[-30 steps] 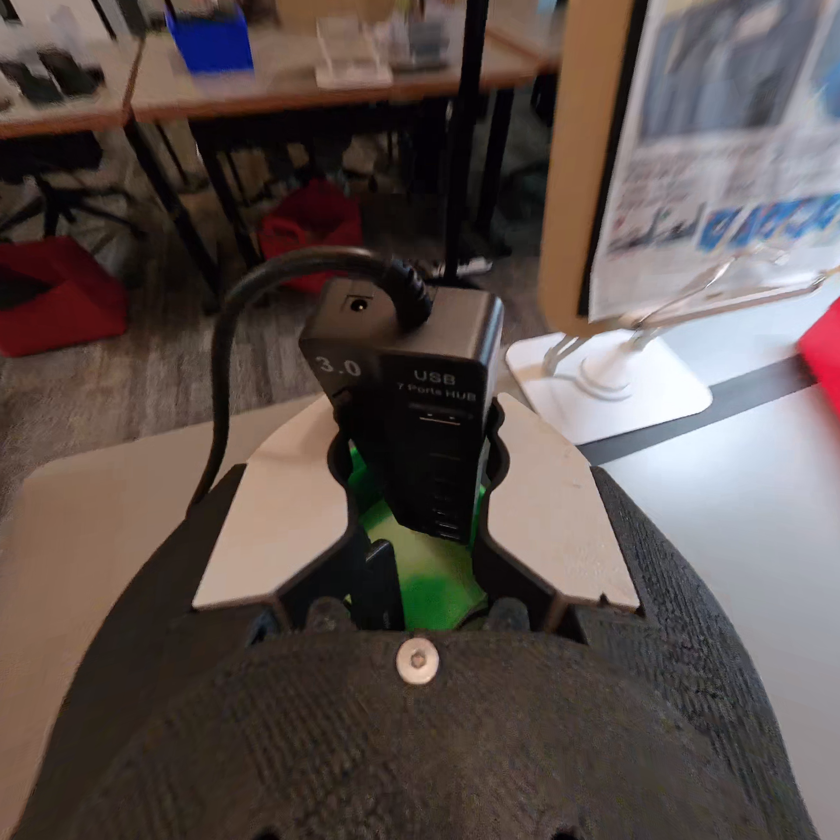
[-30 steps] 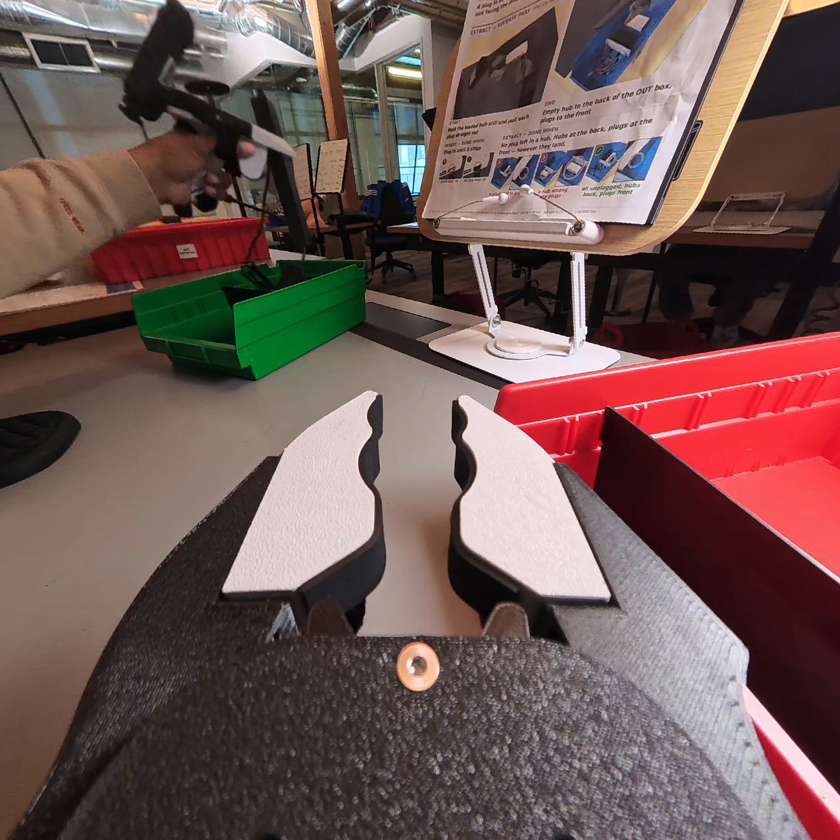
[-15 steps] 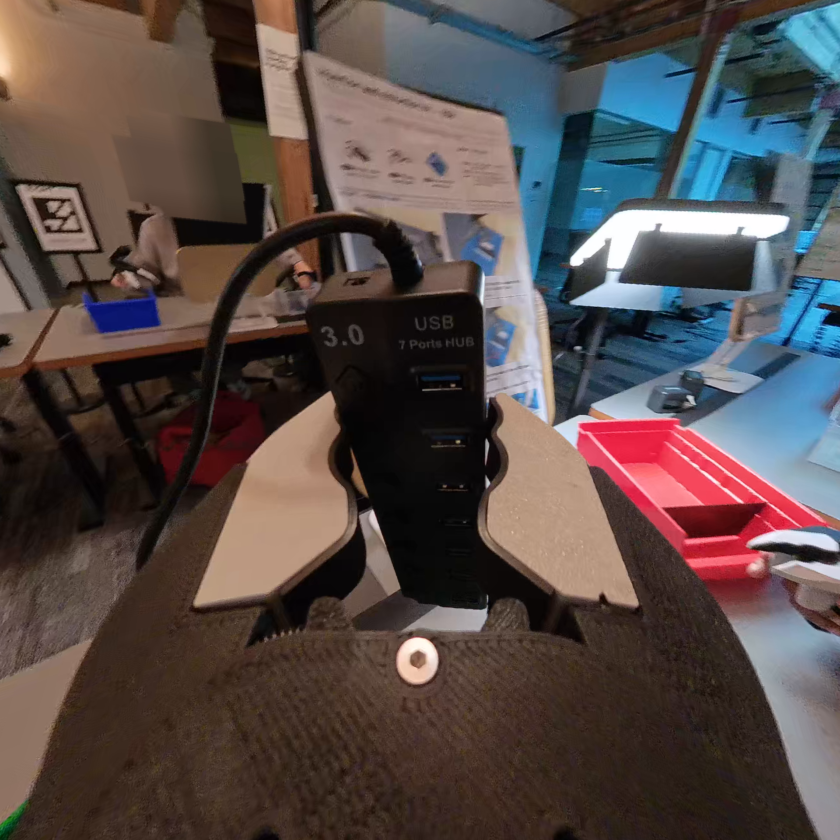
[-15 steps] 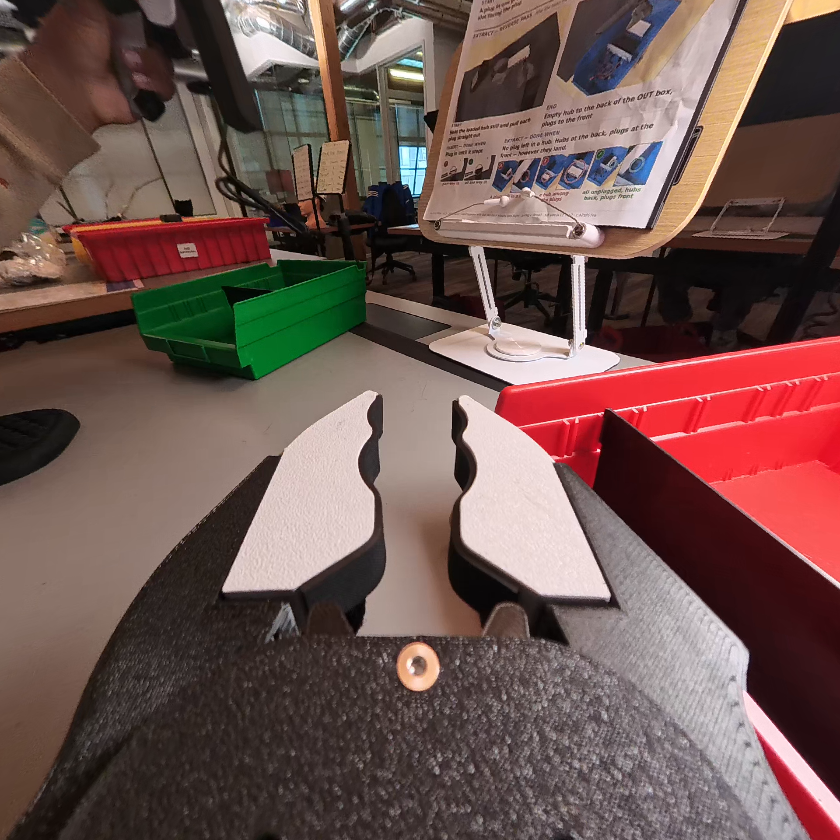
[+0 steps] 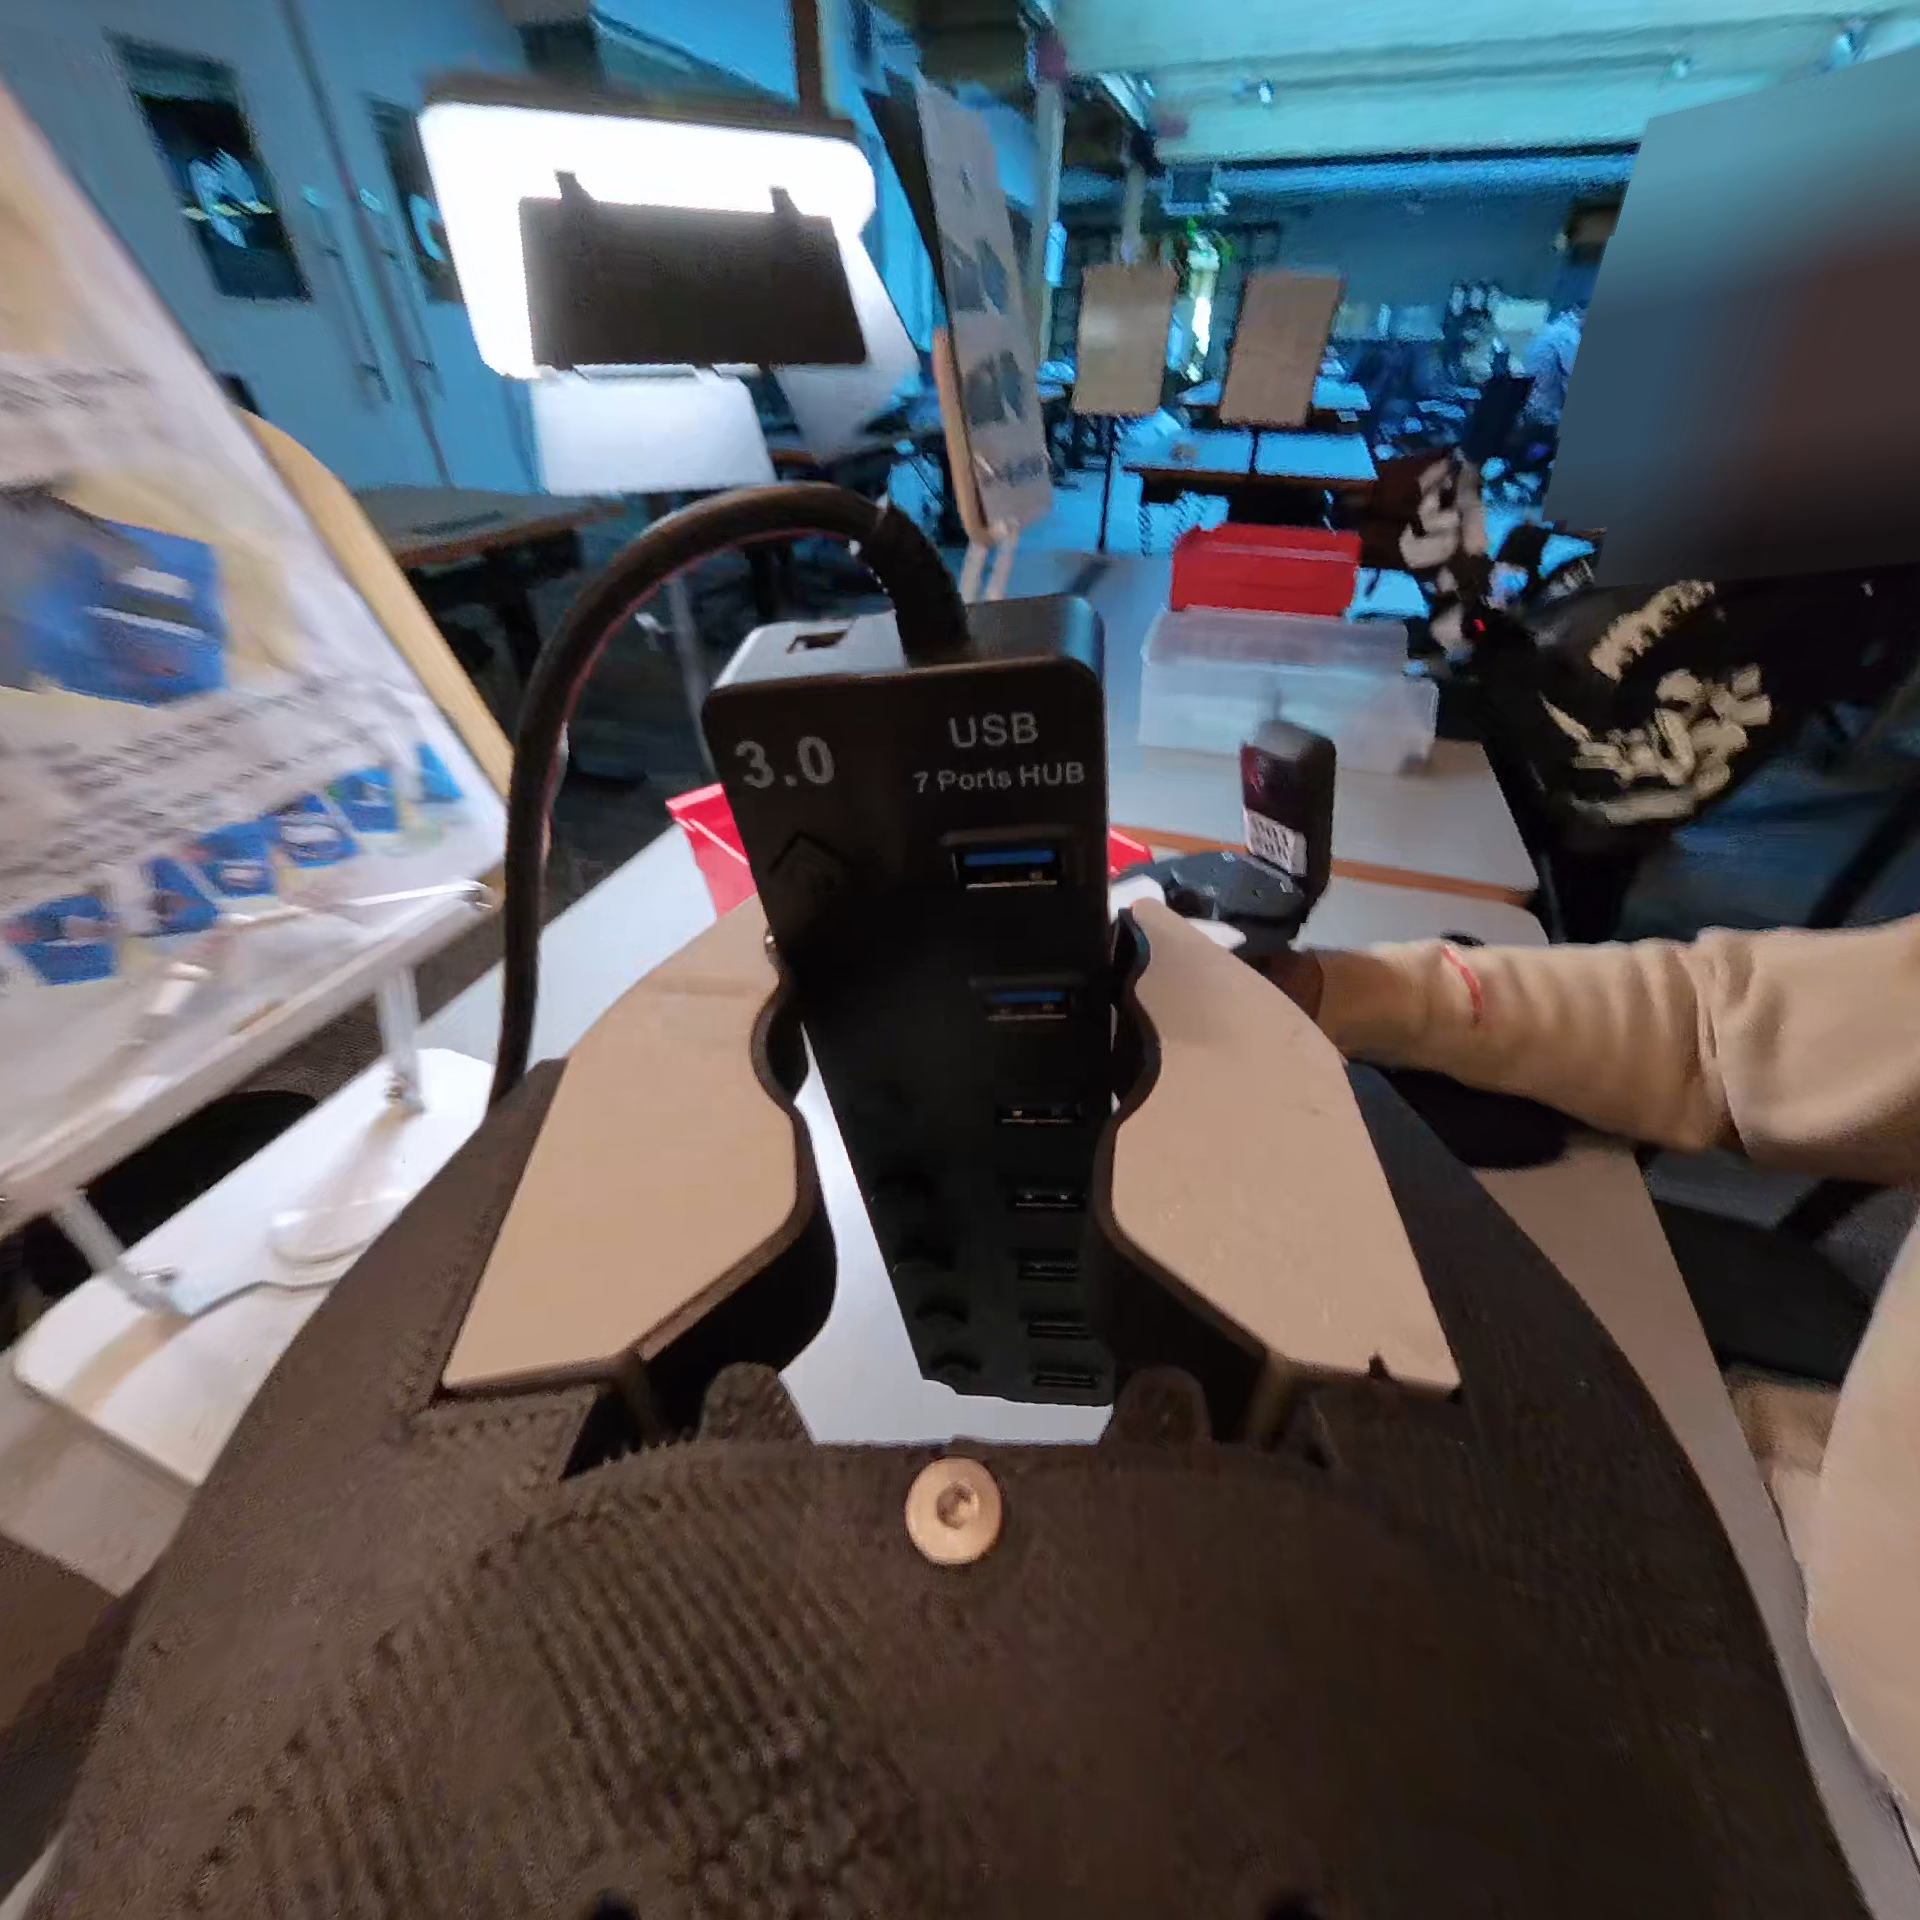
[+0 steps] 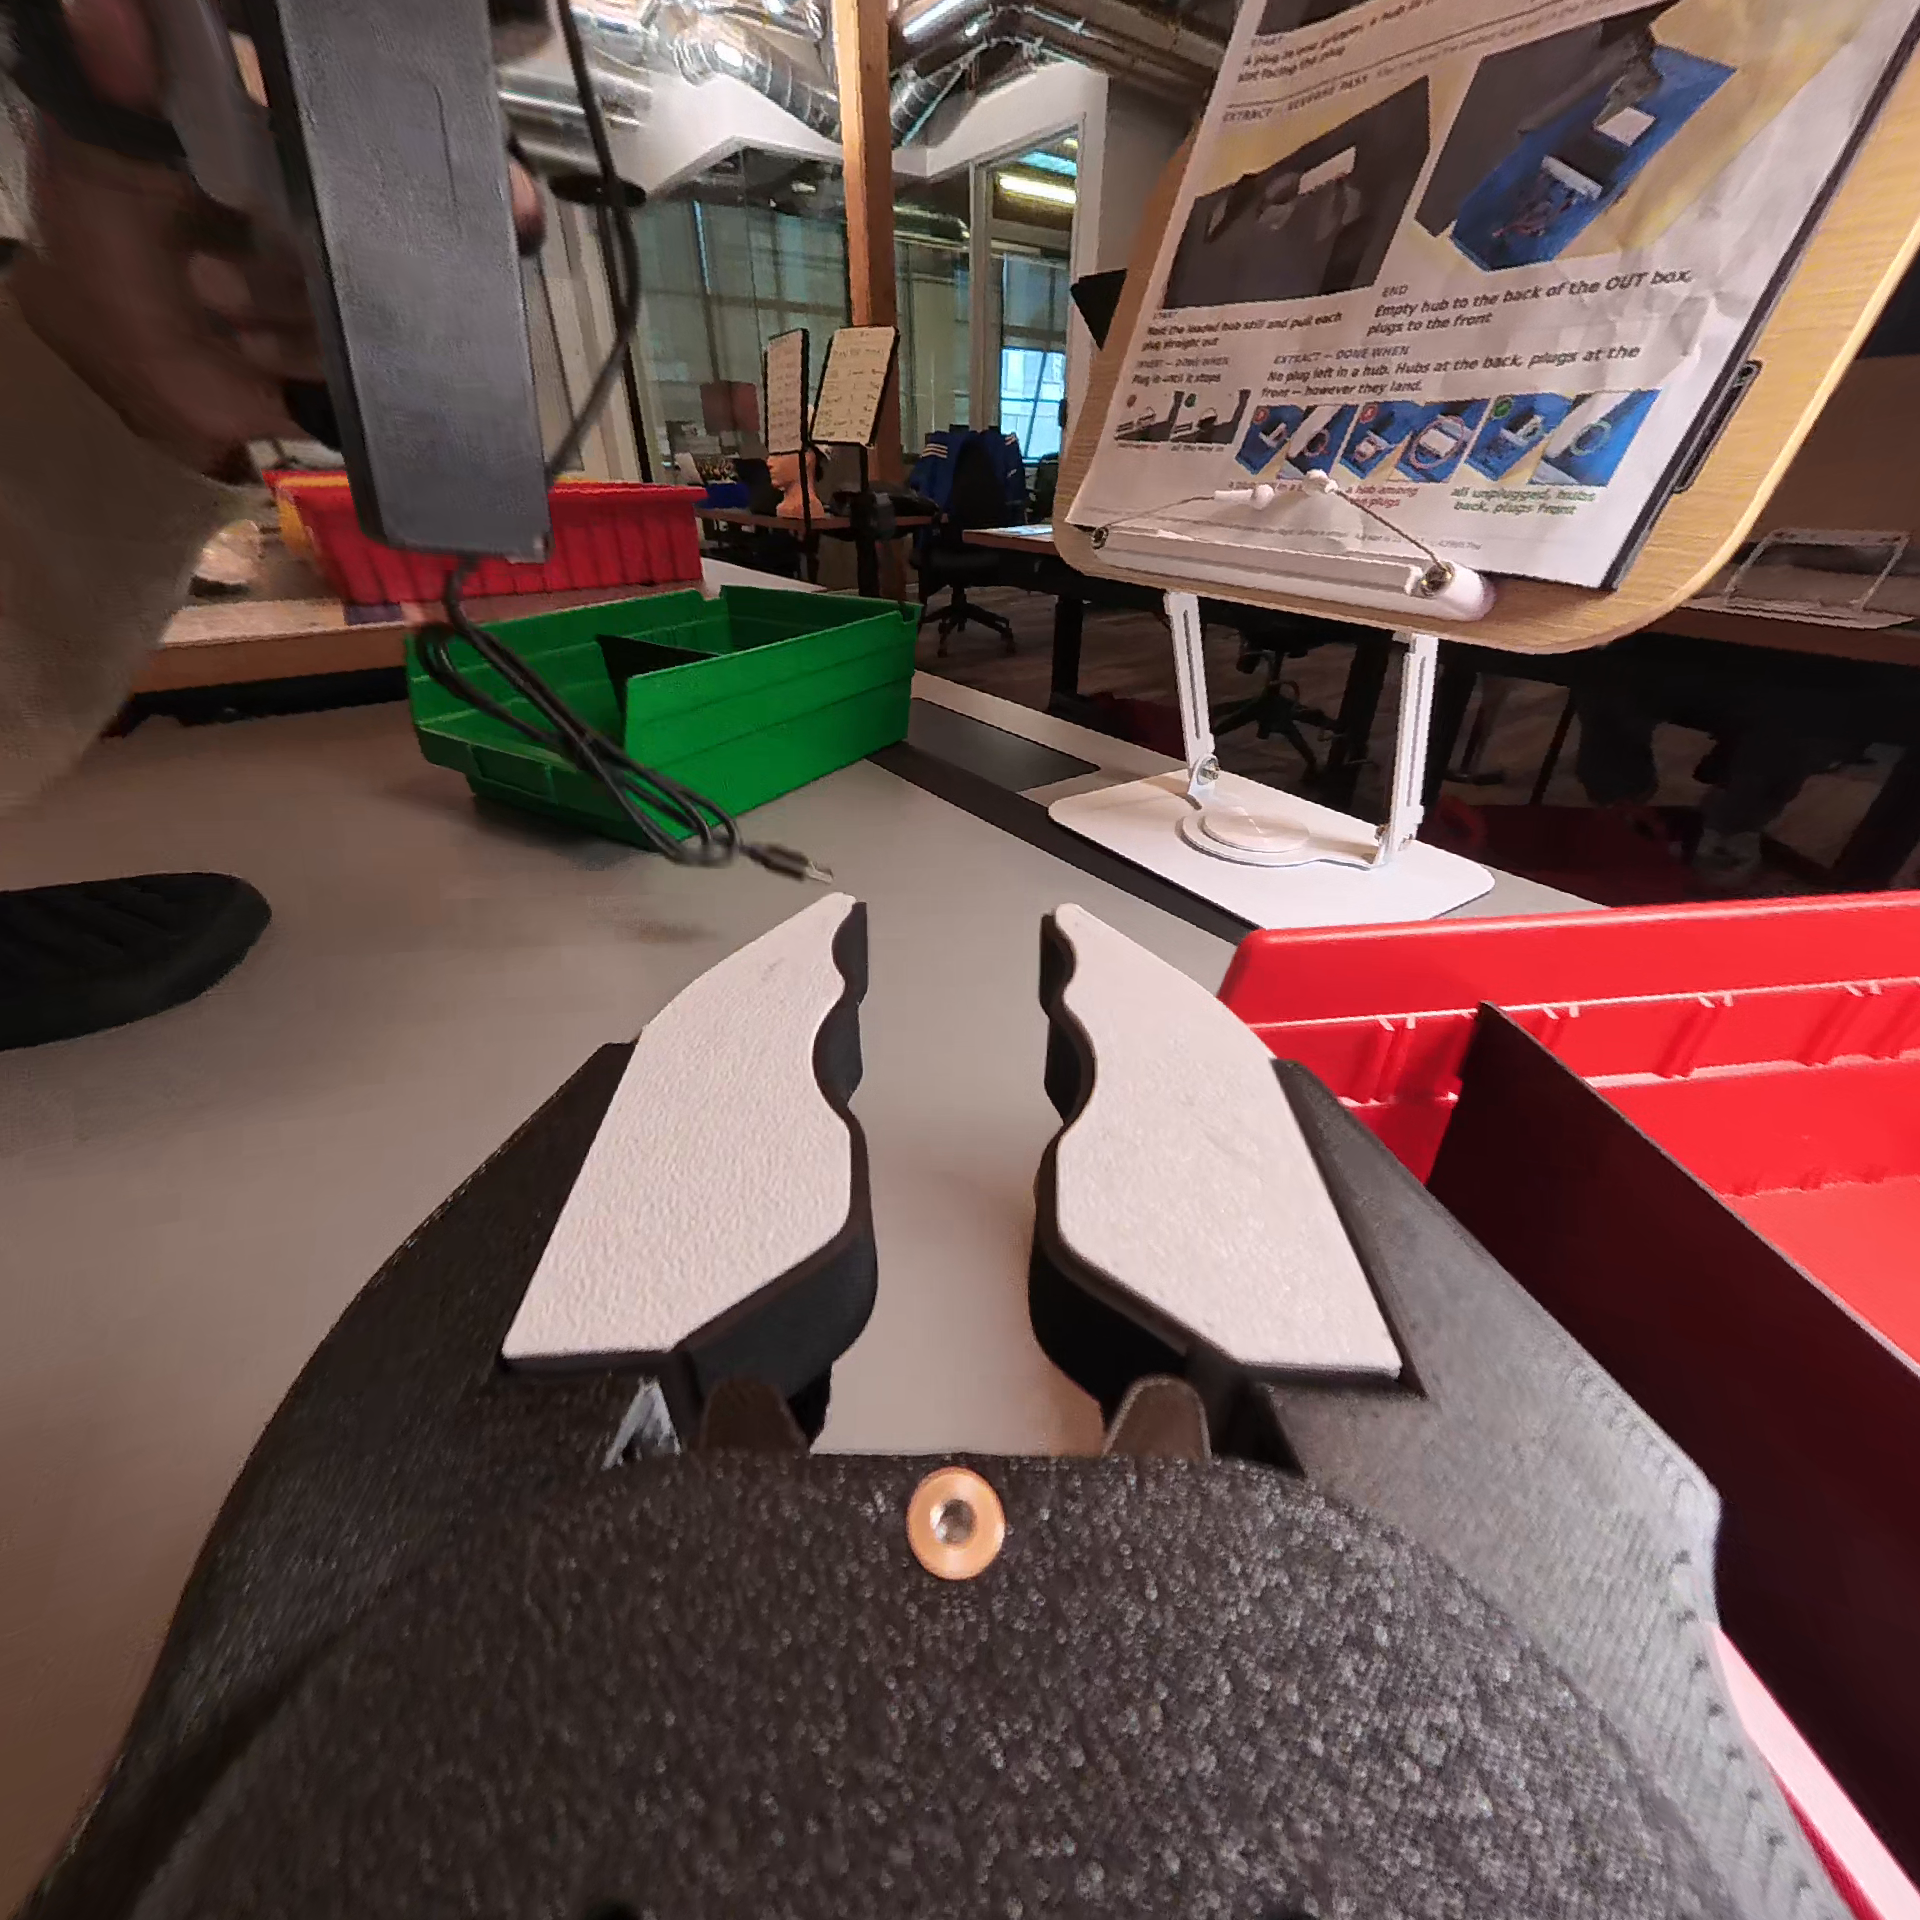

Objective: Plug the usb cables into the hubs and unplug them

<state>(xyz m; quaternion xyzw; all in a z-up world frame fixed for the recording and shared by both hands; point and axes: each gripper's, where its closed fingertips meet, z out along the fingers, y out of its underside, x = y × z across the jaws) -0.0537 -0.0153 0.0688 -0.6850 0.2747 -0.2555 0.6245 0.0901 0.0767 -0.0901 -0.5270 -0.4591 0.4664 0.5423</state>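
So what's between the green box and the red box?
In the right wrist view, mostly bare grey table, plus the hub's dangling cable, its plug near the green box; red box.

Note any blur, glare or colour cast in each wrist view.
Left wrist view: black USB hub sharp in the left gripper, background smeared and blue-tinted, white light panel blown out. Right wrist view: right gripper and green plastic bin crisp, upper-left hand blurred.

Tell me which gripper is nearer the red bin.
Right. The right gripper sits low over the table with the red bin directly beside its right finger. The left gripper is raised, clamping the hub, with the bin beyond it.
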